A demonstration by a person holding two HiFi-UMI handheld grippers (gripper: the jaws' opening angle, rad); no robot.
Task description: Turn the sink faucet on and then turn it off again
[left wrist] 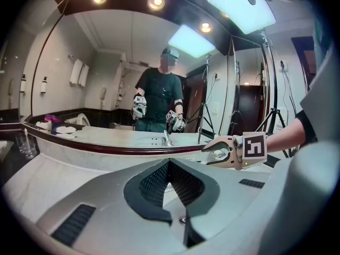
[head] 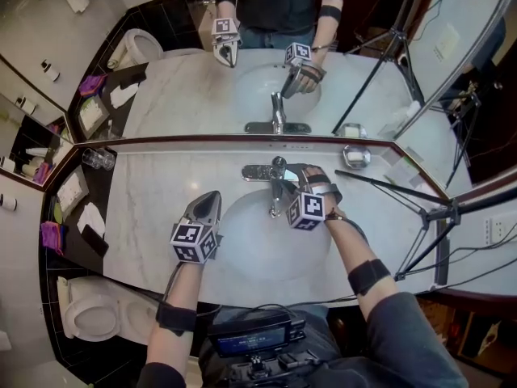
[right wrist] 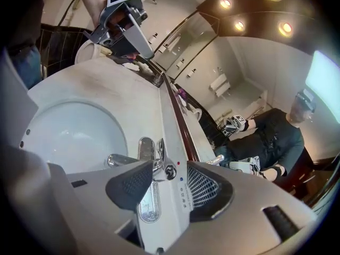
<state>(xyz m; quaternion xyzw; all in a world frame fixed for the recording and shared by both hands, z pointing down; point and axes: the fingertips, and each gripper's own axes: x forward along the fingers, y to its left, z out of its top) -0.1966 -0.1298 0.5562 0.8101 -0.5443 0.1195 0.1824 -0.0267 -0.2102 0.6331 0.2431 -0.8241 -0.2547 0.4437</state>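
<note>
The chrome faucet (head: pixel 277 176) stands at the back of the white sink basin (head: pixel 258 245), against the mirror. My right gripper (head: pixel 291 178) is at the faucet, open. In the right gripper view its jaws (right wrist: pixel 167 177) stand either side of the faucet's lever (right wrist: pixel 159 166), and the pads do not press on it. The spout (right wrist: pixel 119 160) reaches over the basin (right wrist: pixel 69 137). My left gripper (head: pixel 207 204) hovers over the marble counter left of the basin, shut and empty. Its closed tips (left wrist: pixel 169 163) point towards the mirror. The right gripper (left wrist: pixel 226 153) shows beyond them.
A drinking glass (head: pixel 98 159) and a tray of toiletries (head: pixel 71 191) sit on the dark shelf at the left, with the toilet (head: pixel 89 305) below. A chrome dish (head: pixel 356 155) stands on the counter to the right of the faucet. A tripod (head: pixel 420 208) leans in from the right.
</note>
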